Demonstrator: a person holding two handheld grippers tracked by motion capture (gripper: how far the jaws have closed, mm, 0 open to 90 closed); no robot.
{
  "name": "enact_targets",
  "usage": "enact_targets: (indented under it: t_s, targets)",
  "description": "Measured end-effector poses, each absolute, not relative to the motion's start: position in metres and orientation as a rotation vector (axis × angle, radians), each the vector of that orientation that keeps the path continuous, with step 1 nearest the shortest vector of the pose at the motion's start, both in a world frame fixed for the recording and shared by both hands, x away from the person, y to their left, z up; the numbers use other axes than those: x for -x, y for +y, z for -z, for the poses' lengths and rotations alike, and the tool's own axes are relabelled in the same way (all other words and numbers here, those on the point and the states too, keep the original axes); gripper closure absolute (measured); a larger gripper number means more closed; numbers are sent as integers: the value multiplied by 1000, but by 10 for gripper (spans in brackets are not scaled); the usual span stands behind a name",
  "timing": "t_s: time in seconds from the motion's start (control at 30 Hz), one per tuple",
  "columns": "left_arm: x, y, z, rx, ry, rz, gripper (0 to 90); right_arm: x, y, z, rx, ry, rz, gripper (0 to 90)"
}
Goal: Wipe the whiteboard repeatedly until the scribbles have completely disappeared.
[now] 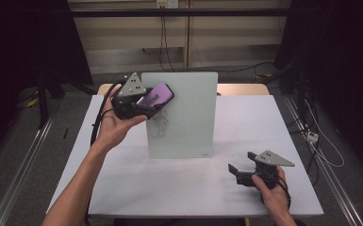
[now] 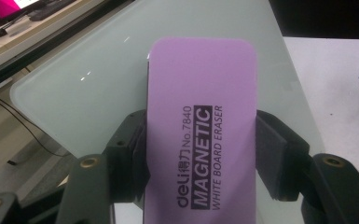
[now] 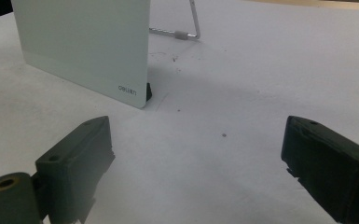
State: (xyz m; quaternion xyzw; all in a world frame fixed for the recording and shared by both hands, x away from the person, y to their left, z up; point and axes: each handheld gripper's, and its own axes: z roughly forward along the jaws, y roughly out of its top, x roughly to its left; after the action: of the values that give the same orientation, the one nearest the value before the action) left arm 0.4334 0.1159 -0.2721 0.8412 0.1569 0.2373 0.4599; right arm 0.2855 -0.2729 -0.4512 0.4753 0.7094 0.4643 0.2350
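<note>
My left gripper (image 1: 147, 104) clamps its jaws on the purple magnetic whiteboard eraser (image 2: 201, 135), raised at the upright glass whiteboard's (image 1: 188, 108) upper left. The scribble (image 1: 159, 126) remains unwiped, I judge. My right gripper (image 1: 243, 165) rests wide open over the bench (image 1: 245, 117).

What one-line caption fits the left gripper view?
Left tool grips a purple rectangular magnetic whiteboard eraser before a frosted glass board.

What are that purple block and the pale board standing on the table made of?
The purple eraser looks like matte foam or soft plastic: flat, dull, with "magnetic white board eraser" printed on it. The board seems to be frosted glass, pale green, smooth and glossy with small glints, propped on a thin metal stand.
</note>
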Motion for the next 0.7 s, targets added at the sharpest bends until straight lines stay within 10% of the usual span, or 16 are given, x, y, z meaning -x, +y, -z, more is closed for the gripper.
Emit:
enact_targets:
  t_s: [0.7]
  targets:
    - [-425, 108, 294, -2120, 367, -584, 411, -285, -272, 451, -1304, 1948, -1278, 88]
